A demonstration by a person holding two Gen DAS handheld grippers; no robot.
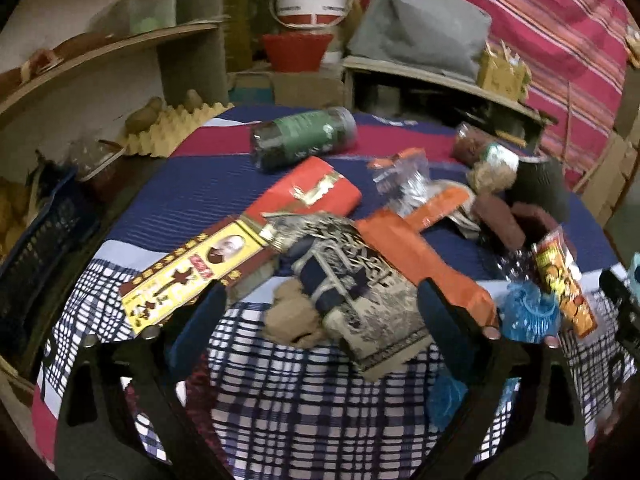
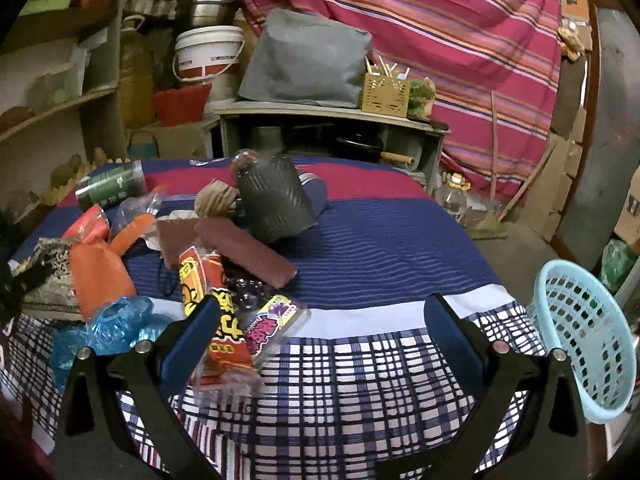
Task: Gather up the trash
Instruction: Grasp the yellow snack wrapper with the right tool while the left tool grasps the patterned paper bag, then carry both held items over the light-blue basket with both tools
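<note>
A pile of trash lies on a cloth-covered table [image 1: 304, 400]. In the left wrist view my left gripper [image 1: 324, 312] is open, its jaws either side of a patterned dark-and-beige packet [image 1: 352, 280] and a crumpled brown paper [image 1: 292, 320]. Around them lie a yellow box [image 1: 188, 276], a red packet [image 1: 316, 188], an orange wrapper [image 1: 420, 252] and a green bottle [image 1: 304, 136]. In the right wrist view my right gripper [image 2: 320, 328] is open over the checked cloth [image 2: 360, 380]. A red-yellow snack wrapper [image 2: 216, 312] lies by its left finger. A light blue basket [image 2: 584, 340] stands at the right.
Blue crumpled plastic [image 2: 116, 324], brown bars [image 2: 244, 252] and a dark ribbed cup [image 2: 276, 200] lie on the table. Shelves [image 1: 100, 52] with an egg tray [image 1: 176, 132] stand left. A white bucket [image 2: 208, 54], a grey bag [image 2: 308, 60] and a striped curtain [image 2: 460, 40] are behind.
</note>
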